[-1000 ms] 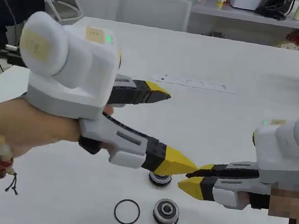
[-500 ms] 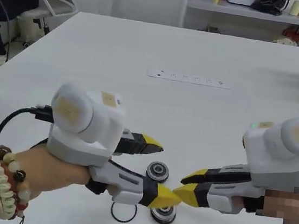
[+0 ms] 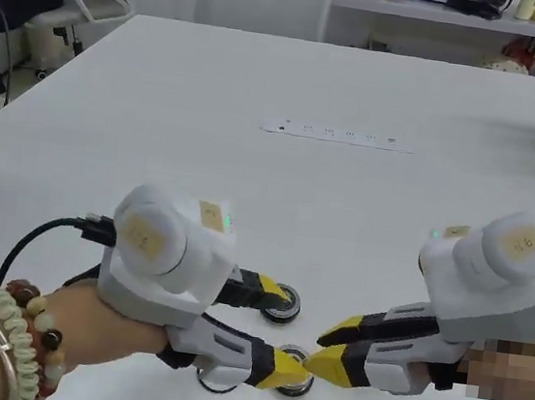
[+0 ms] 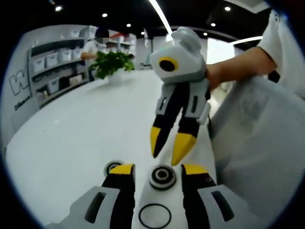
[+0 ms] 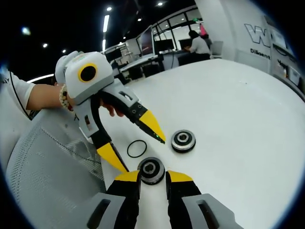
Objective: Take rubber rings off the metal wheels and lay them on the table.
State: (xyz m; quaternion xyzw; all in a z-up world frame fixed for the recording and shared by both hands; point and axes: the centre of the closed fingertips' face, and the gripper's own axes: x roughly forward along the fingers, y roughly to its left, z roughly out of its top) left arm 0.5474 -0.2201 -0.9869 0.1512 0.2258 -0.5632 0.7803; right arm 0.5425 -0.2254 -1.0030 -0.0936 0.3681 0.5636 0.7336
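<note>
Two metal wheels stand close together on the near part of the white table [image 3: 344, 209]. A loose rubber ring [image 5: 137, 148] lies flat just left of the near wheel [image 4: 162, 176]. The far wheel [image 5: 183, 140] stands a little beyond.

The left gripper [image 3: 288, 331] has its jaws wide apart, one on each side of the near wheel and touching neither side. The right gripper [image 3: 328, 346] faces it from the right. Its jaws are narrowly apart and its tips are just beside the same wheel, gripping nothing.

Handling, as judged: the ring is thin, light, soft and stretchy, and probably sits tight on the rim. The wheel is stiff and heavier, and is likely to slide on the smooth table. Clamp the wheel across its flat faces with one gripper. Pinch the dark outer band at one spot with the other and peel sideways.

Against the frame half a second earlier, the left gripper sits lower, so its upper jaw now reaches the far wheel and its lower jaw covers part of the ring. The right gripper's tips are closer to the near wheel. Wheels and ring lie as before.
</note>
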